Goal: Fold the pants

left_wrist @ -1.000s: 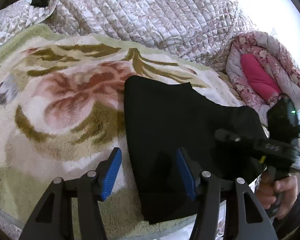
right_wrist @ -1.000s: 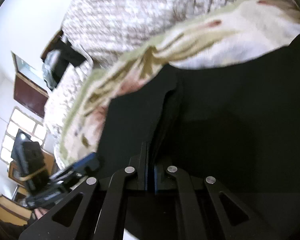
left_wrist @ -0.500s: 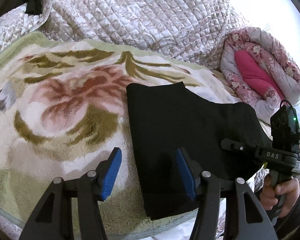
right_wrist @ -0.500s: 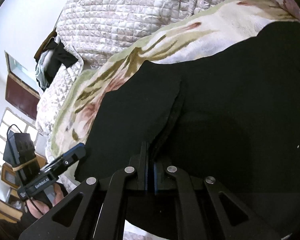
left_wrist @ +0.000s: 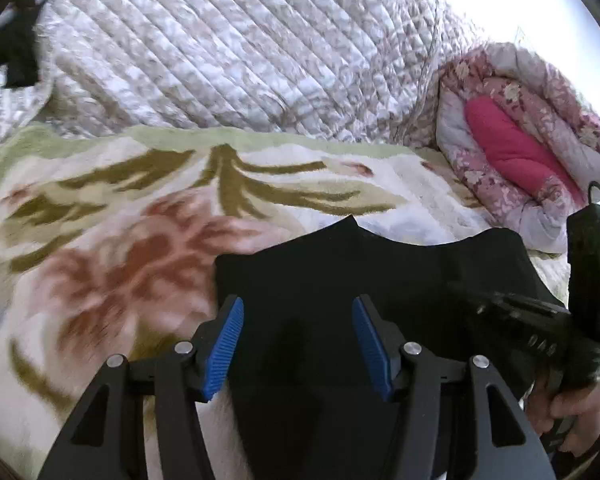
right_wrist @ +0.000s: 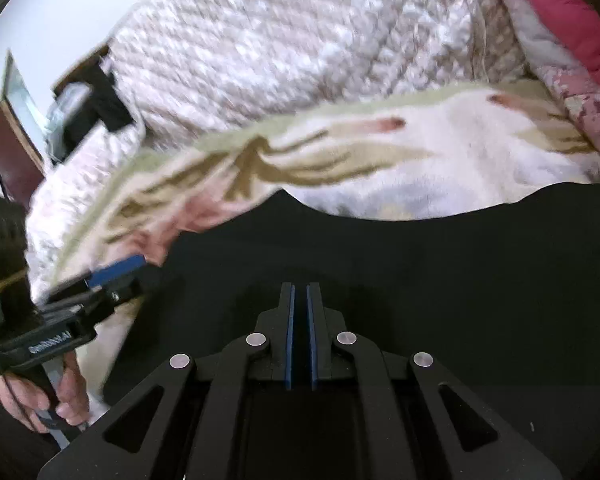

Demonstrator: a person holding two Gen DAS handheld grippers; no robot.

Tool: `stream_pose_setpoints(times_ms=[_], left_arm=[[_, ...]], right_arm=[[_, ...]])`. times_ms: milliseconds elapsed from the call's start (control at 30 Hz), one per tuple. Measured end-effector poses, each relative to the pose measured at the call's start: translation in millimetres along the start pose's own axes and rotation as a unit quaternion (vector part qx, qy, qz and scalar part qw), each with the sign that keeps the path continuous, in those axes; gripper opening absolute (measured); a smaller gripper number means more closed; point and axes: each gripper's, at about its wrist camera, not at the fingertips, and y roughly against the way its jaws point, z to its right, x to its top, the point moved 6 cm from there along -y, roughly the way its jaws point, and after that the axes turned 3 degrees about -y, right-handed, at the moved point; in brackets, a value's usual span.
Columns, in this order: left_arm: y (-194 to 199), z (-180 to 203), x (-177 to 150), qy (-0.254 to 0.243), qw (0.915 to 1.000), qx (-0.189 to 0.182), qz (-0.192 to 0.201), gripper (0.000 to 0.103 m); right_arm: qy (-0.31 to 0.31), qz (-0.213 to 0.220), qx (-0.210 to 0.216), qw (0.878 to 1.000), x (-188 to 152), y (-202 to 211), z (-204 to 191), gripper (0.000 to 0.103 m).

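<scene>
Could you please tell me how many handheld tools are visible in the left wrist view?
2: the left tool in the foreground over the black pants, and the right tool at right.

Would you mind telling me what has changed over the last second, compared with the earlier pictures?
The left gripper has swung over the black pants; earlier its left pad hung over the floral blanket. Its jaws stay open and empty. The right gripper remains shut above the pants, which lie folded as before.

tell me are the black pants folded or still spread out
Folded. The black pants lie as a compact dark block on the floral blanket, no legs stretched out. How many layers cannot be told.
</scene>
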Motion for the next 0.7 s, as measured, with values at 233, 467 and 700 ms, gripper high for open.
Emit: stream_pose_setpoints(times_ms=[233,467,700], left_arm=[[-26,-6,-10,0.001,0.9999,0.006,-0.016,0.058],[1,2,-26,0.007,0.9999,0.0,-0.011,0.058],[28,32,-66,-0.027,0.9996,0.01,-0.007,0.058]], right_arm=[[-0.033,0.002,-0.03,0.999,1,-7,27,0.004],[0.007,0.037,-0.005,0.999,-19,30,4,0.01],[0.107,0.031,-0.026,0.993,-71,34,-22,0.016]])
